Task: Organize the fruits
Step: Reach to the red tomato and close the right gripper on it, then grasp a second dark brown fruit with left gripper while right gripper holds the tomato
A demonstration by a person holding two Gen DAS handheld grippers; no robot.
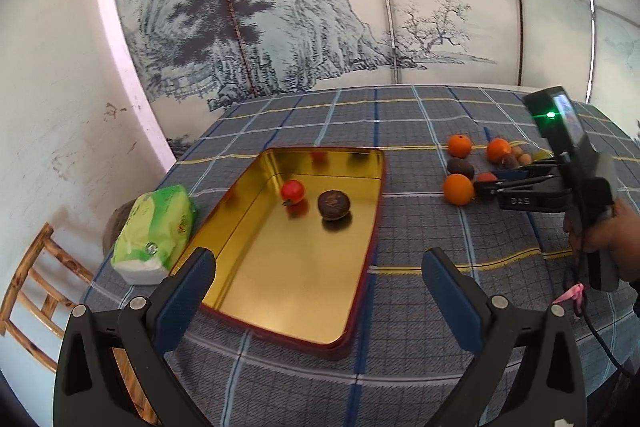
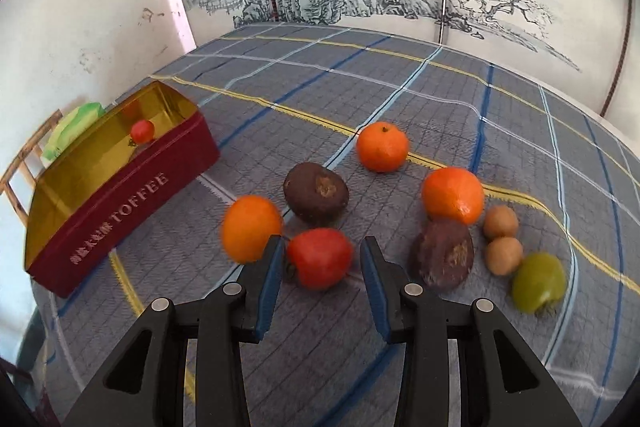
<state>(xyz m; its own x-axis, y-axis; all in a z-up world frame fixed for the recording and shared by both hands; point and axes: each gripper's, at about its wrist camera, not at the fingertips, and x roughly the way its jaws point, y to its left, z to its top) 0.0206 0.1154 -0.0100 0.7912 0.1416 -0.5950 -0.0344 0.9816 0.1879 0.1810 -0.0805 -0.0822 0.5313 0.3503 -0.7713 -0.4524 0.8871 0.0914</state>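
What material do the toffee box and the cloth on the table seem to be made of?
The toffee box looks like thin metal: its gold inside is glossy and mirrors the red tomato; the outside is matt dark red. The cloth looks like soft woven fabric, probably fleece, with a dull, slightly fuzzy checked surface.

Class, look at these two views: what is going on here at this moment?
A person with a gripper in each hand is sorting fruit into a gold-lined toffee tin. The tin already holds a small tomato and a dark brown fruit. The right gripper has its jaws around a red tomato on the checked cloth, pads not yet pressing. The left gripper hangs open and empty near the tin.
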